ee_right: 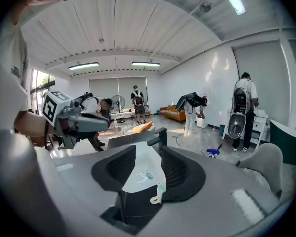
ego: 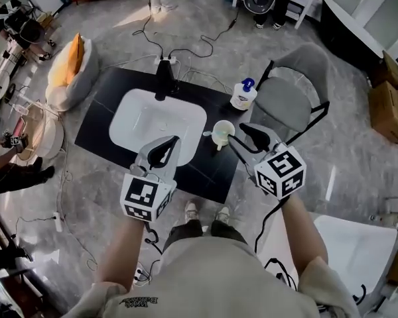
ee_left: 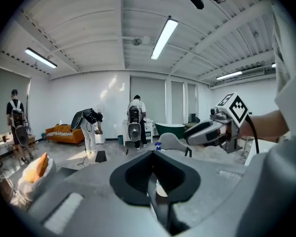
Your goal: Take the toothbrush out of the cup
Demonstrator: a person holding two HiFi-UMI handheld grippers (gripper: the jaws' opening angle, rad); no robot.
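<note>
Centrally, a white cup (ego: 223, 132) stands on the black counter (ego: 101, 114), just beside the right edge of the white sink basin (ego: 152, 121). The toothbrush (ee_right: 161, 186) is in the cup. It shows as a thin pale-green stick above the rim in the right gripper view. What else the cup holds cannot be made out. The basin appears bare apart from its drain fitting.

Both forearms reach forward from the lower edge of the head view, and each gripper is tipped a little downward.

- **Left gripper** (ego: 175, 139): it sits over the near rim of the basin. Its jaw tips are together and hold nothing.
- **Right gripper** (ego: 237, 133): its jaws are spread wide and grip nothing. Its tips are just beside the cup on the cup's right. Contact with the cup is not evident. Its own view looks between the jaws at the cup's handle loop, the toothbrush and the basin beyond.

A black faucet (ego: 162, 79) rises at the far side of the basin. A white bottle with a blue cap (ego: 243, 95) stands near the counter's far right corner, behind the cup and apart from it. A grey chair (ego: 293, 88) sits just beside the counter on the right. Nothing lies between the right gripper's tips and the cup. Cables trail across the floor beyond the counter, and several people stand at the far side of the room.
</note>
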